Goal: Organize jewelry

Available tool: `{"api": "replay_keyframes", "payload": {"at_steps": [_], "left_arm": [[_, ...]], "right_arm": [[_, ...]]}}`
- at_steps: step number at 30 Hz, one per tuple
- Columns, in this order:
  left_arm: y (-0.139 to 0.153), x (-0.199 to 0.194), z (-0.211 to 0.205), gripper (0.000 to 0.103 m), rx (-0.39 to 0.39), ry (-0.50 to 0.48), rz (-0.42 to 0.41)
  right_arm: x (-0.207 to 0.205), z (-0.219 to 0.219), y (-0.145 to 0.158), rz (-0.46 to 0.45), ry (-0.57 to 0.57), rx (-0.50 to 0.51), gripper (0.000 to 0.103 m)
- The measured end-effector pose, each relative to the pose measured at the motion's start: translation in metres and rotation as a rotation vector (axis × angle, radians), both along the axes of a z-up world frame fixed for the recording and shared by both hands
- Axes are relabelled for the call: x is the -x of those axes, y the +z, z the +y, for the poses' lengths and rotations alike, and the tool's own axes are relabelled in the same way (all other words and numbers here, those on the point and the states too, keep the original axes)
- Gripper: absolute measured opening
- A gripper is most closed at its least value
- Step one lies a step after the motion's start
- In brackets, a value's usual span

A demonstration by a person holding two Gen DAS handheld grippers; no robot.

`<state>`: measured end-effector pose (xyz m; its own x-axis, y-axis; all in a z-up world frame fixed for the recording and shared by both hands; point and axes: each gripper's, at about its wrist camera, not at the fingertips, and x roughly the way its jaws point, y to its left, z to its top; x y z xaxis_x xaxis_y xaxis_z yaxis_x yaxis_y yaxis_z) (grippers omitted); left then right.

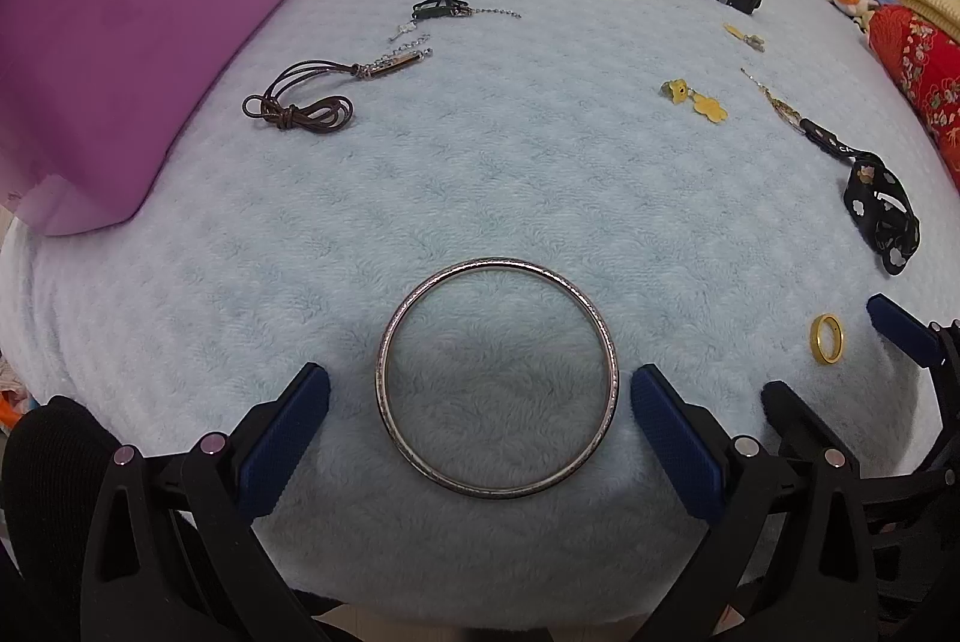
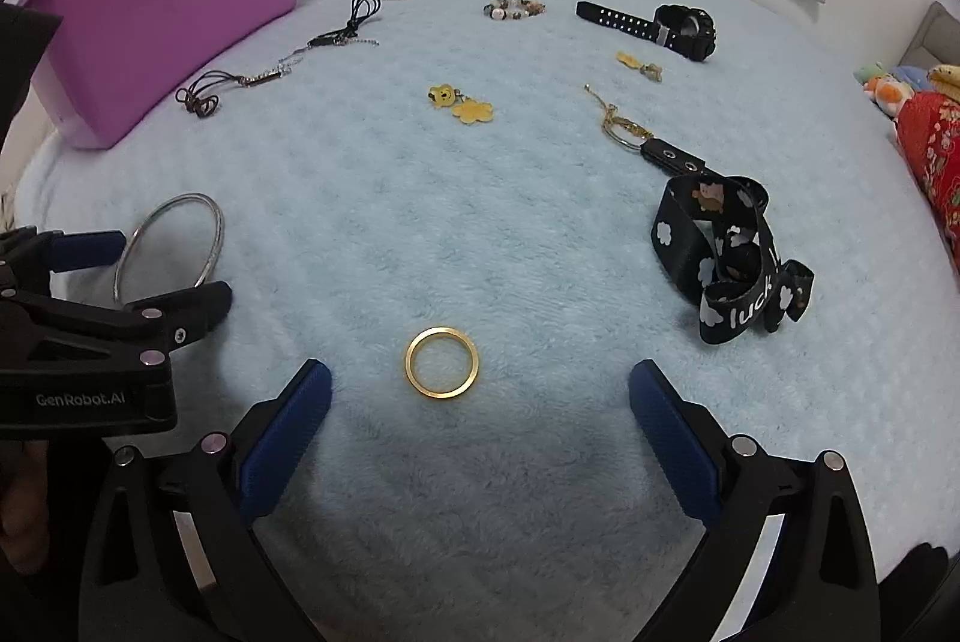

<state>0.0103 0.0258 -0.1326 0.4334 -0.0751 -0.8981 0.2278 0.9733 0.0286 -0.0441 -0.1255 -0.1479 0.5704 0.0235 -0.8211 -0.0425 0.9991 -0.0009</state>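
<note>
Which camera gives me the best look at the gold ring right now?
The right wrist view: the gold ring lies centred ahead of the open right gripper, full outline visible on the blue blanket. In the left wrist view the gold ring is small, distorted, near the right edge.

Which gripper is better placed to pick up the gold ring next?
Right. The right gripper faces the gold ring with open jaws. The left gripper faces the silver bangle instead.
</note>
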Motion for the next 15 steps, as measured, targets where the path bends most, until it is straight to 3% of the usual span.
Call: {"api": "replay_keyframes", "payload": {"at_steps": [11,15], "left_arm": [[0.0012,0.0003,0.0012,0.097,0.011,0.002,-0.012],[0.0041,0.0016,0.0039,0.092,0.024,0.005,-0.014]], "right_arm": [[-0.0033,0.0021,0.0013,0.008,0.006,0.006,0.094],[-0.0042,0.0037,0.0031,0.015,0.014,0.000,0.090]]}}
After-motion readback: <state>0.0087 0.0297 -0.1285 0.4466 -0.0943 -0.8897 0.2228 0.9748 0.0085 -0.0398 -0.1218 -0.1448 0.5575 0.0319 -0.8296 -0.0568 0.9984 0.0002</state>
